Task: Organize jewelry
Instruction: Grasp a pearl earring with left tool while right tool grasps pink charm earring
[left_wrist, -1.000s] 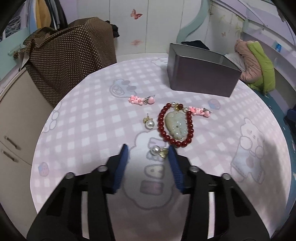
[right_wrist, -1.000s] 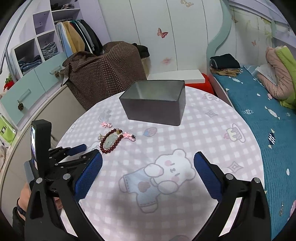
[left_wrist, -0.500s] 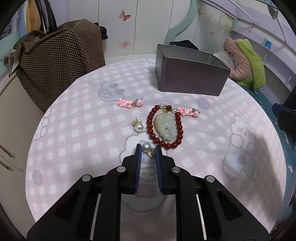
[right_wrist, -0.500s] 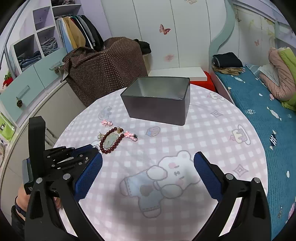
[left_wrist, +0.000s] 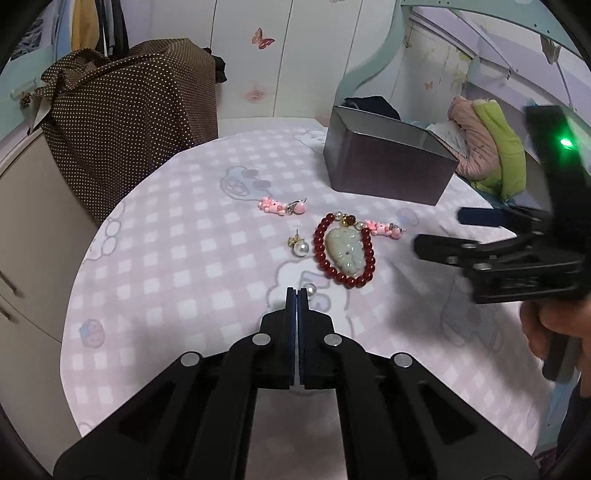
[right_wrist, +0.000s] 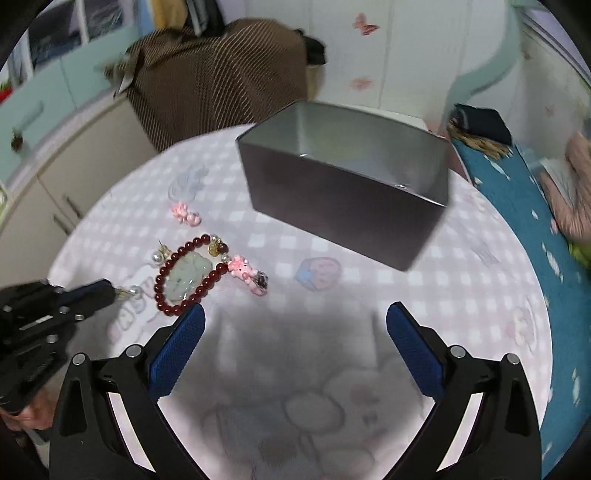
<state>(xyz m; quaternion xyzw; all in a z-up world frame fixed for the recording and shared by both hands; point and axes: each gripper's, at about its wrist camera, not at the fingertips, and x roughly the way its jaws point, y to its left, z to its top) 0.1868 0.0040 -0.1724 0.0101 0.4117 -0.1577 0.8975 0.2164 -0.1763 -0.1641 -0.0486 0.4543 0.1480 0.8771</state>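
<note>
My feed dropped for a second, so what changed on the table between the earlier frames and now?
The left gripper closed its fingers on the nearest pearl earring. The right gripper came in lower, closer to the red bead bracelet, fingers wide open. The bracelet, other pearl earring, pink charms and metal box stayed put.

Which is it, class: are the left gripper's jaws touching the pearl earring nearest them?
Touching. The right wrist view shows the left gripper shut on the pearl earring, its gold fitting pinched at the tips.
</note>
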